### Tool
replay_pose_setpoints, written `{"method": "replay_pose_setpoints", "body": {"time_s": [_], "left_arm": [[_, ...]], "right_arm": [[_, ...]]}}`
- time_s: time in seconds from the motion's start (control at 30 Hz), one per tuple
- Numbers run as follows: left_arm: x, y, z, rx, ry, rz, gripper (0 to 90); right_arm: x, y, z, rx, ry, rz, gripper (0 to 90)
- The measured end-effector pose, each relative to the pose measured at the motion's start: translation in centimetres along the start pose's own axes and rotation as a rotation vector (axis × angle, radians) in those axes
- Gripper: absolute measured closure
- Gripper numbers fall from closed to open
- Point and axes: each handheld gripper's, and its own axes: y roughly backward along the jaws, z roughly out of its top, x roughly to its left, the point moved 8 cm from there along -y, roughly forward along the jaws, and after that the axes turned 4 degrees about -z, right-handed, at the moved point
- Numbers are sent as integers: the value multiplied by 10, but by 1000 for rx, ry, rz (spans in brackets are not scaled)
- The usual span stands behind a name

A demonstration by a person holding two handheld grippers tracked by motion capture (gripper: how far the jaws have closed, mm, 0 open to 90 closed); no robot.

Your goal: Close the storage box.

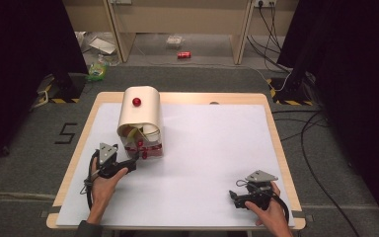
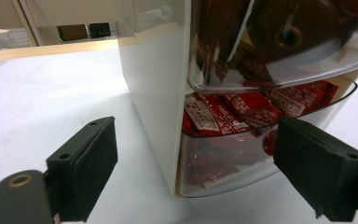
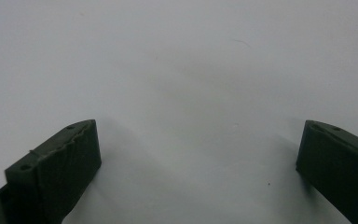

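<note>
A cream box (image 1: pixel 140 116) with a curved roll-top lid and a red knob (image 1: pixel 136 102) stands at the back left of the white table cover (image 1: pixel 207 148). Its lid is partly raised, and red packets (image 1: pixel 148 148) lie in the clear lower front. My left gripper (image 1: pixel 133 159) is open right at the box's front. In the left gripper view its jaws (image 2: pixel 196 172) straddle the box's front corner, with the white side wall (image 2: pixel 154 93), the clear tray (image 2: pixel 223 163) and the red packets (image 2: pixel 242 107) between them. My right gripper (image 1: pixel 233 197) rests open near the table's front right, above bare cover (image 3: pixel 186 84).
The table's wooden rim (image 1: pixel 81 133) frames the white cover. On the floor beyond lie a red can (image 1: pixel 184 55), a green bundle (image 1: pixel 97 71) and cables (image 1: pixel 306 133) at the right. Black stands and curtains flank both sides.
</note>
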Motion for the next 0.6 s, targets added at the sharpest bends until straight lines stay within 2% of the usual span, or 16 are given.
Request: {"method": "replay_pose_setpoints", "body": {"time_s": [0.17,0.27,0.6], "left_arm": [[-2,3,-1,-1,0,-7,183],[-2,6,-1,-4,18,-29,182],[-2,13,-1,-6,31,-28,176]], "right_arm": [[0,0,0,1,0,0,2],[0,0,0,1,0,0,2],[0,0,0,-2,-1,0,2]]}}
